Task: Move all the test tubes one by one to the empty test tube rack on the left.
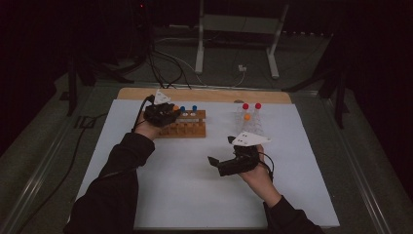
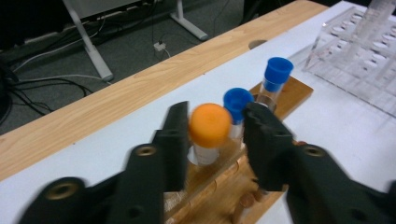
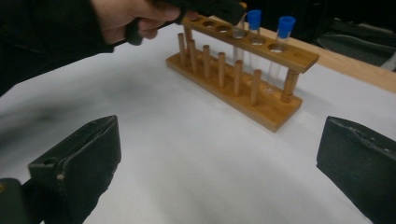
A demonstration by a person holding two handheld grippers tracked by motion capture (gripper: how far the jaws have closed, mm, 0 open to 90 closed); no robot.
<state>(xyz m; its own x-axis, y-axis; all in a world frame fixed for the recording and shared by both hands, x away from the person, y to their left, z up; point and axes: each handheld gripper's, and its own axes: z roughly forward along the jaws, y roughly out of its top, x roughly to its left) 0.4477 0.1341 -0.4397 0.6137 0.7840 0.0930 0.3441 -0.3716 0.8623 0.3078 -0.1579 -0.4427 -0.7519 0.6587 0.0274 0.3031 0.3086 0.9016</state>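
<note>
A wooden tube rack (image 1: 187, 128) (image 3: 261, 105) stands at the back left of the white sheet (image 1: 195, 185). It holds two blue-capped tubes (image 2: 278, 72) (image 3: 254, 21) and an orange-capped tube (image 2: 210, 128). My left gripper (image 1: 163, 114) (image 2: 215, 112) hovers over the rack's left end. Its jaws stand on either side of the orange cap: the left one is right against it and the right one leaves a small gap. The tube sits in a rack hole. My right gripper (image 1: 221, 150) (image 3: 219, 149) rests wide open on the sheet, facing the rack, with nothing between its jaws.
A clear plastic rack (image 1: 249, 127) (image 2: 359, 60) at the back right holds two red-capped tubes (image 1: 245, 106) and an orange-capped one (image 1: 247, 117). The wooden table edge (image 1: 204, 95) runs behind the sheet. Cables and a white stand (image 1: 199, 53) are on the floor beyond.
</note>
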